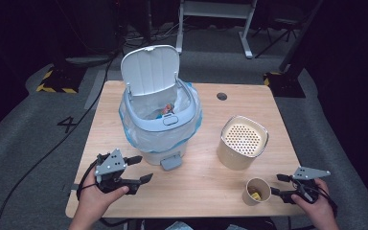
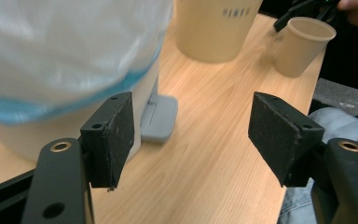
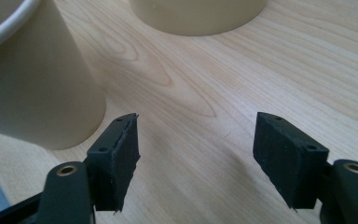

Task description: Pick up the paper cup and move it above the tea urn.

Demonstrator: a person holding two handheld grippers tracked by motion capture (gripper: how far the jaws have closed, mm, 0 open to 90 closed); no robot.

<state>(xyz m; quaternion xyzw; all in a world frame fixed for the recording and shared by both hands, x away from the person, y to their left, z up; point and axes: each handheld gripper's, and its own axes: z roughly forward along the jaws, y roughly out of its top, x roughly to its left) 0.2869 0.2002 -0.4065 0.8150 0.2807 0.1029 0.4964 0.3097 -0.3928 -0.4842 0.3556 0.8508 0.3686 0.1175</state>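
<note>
Bin: the bin stands at the middle of the table, lined with a bag folded over its rim. Its lid stands up, probably so waste can go straight in, and some rubbish already lies inside.
Pedal: the pedal sticks out at the bin's foot, on the person's side.
Left gripper: the left gripper is low over the table just left of the pedal and points at it. Its jaws stand apart with nothing between them, and one pad is near the bin's wall. It seems placed to steady the bin or work the pedal.
Cup: the cup stands upright right of the bin, well apart from it, by the table's near edge. Something yellowish lies in the bottom, likely meant for the bin.
Right gripper: the right gripper is just right of the cup, on the side away from the bin, and level with it. Its jaws are apart and empty, and the cup sits beside them, not between. It looks lined up for a side grasp.
Canister: a beige canister with a holed top stands between bin and cup, so a carried cup must pass over or around it.
</note>
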